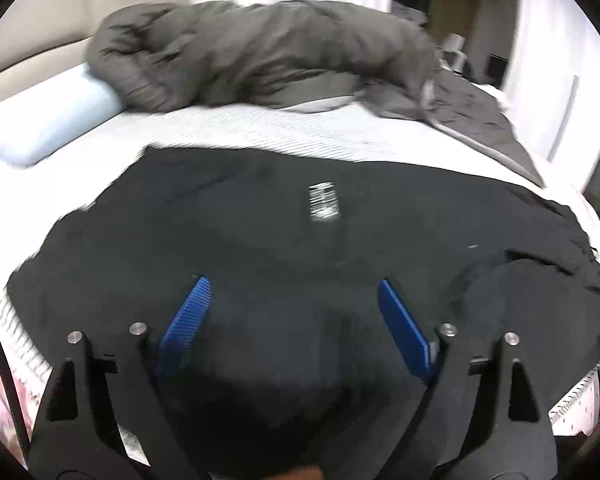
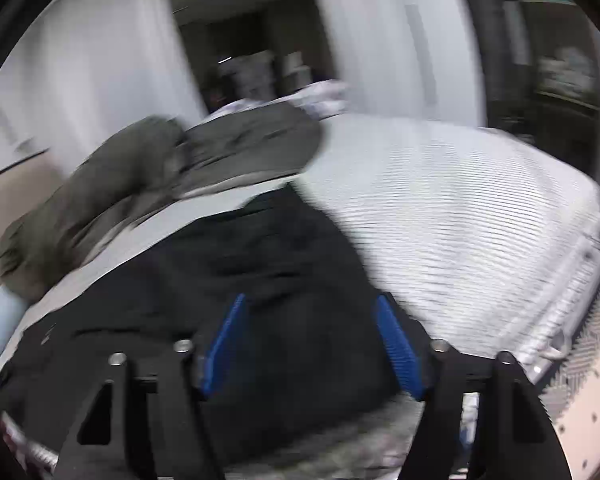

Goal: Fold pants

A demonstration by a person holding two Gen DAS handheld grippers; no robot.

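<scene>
- the bed takes up most of both views, covered in a white sheet with fine ribbed stripes; in the right wrist view a big bare stretch of that sheet runs off to the right
- the black pants are spread out flat-ish across the near half of the bed, wide and dark, right under both cameras. the right-hand end in the left wrist view is bunched and rumpled, the rest lies smoother
- there's a small white striped label or print on the pants near the middle, too blurry to read
- in the right wrist view the pants fill the lower left, with their edge running diagonally against the white sheet
- a grey-brown duvet is heaped along the far side of the bed, well apart from the pants, with a strip of sheet between them
- a pale blue pillow sits at the far left, its end tucked just under the duvet
- left gripper hangs over the pants, blue pads spread wide apart with nothing between them, just cloth underneath
- right gripper is also spread wide and holding nothing, tilted over the pants edge, right pad near where black meets white
- both views are pretty smeared
</scene>
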